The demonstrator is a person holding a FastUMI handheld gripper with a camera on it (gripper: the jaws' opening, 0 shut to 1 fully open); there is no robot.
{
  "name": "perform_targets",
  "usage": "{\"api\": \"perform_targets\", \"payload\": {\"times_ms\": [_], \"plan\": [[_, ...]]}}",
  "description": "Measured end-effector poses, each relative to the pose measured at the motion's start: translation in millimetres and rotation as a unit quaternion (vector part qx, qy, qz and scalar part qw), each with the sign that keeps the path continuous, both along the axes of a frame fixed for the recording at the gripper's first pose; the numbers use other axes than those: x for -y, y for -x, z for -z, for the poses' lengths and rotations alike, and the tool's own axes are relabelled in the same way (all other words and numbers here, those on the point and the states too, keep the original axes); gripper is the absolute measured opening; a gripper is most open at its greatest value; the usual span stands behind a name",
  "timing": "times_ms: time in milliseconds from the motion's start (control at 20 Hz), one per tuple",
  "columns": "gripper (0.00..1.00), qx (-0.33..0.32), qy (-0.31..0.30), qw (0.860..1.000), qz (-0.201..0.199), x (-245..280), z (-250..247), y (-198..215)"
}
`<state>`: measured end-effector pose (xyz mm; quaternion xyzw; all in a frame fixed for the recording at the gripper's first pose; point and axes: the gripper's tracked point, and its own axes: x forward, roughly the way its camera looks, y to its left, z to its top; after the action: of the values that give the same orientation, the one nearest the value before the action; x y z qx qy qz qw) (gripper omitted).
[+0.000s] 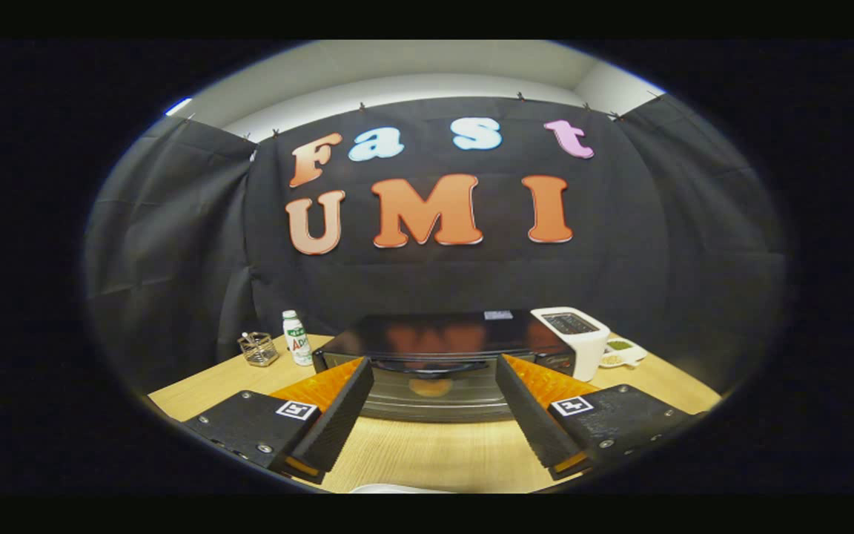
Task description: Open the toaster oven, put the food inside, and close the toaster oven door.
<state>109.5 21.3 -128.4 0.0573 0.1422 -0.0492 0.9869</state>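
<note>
A black toaster oven (445, 337) stands on the wooden table just ahead of my fingers, its glass door (431, 393) shut and its curved handle (427, 367) along the door's top. Something round and tan shows dimly behind the glass. My gripper (433, 374) is open, its two fingers spread wide on either side of the door front, nothing between them. A sliver of a white object (390, 489) shows at the table's near edge, below the fingers.
A white pop-up toaster (575, 337) stands right of the oven, with a small white dish (623, 352) beside it. Left of the oven are a small white bottle (296, 337) and a wire basket (258, 348). Bare wooden table (427, 452) lies before the oven.
</note>
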Motion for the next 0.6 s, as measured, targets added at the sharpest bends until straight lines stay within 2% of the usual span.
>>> {"api": "perform_targets", "payload": {"times_ms": [200,600], "plan": [[0.99,0.033,0.046,0.998,0.003,21.4,-53.8,36.7],[0.99,0.105,0.049,0.993,0.007,57.9,-150.9,87.8]]}}
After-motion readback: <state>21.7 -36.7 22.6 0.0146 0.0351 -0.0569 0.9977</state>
